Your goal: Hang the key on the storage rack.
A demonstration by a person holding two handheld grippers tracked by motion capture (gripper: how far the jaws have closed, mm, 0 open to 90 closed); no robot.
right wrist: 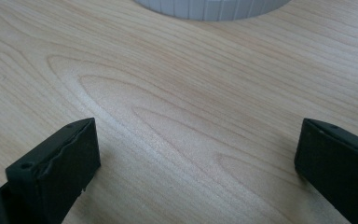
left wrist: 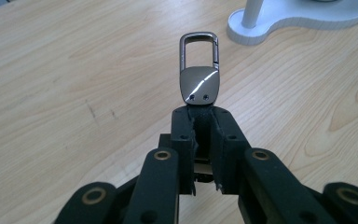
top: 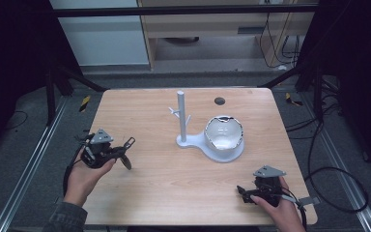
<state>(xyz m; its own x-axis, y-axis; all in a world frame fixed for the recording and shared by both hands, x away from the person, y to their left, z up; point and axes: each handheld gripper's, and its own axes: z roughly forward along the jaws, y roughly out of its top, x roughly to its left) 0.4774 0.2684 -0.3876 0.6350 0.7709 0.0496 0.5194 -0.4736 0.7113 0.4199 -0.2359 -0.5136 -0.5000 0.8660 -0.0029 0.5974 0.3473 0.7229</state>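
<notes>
Across the middle of the high view spreads the wooden table (top: 174, 193), with the white stand (top: 200, 141) right of centre. At lower right, the right gripper (top: 245, 192) rests with jaws wide apart, holding nothing. At left, the left gripper (top: 125, 152) is clamped on a metal keychain clasp (left wrist: 199, 67), which juts past its tips above the tabletop.
</notes>
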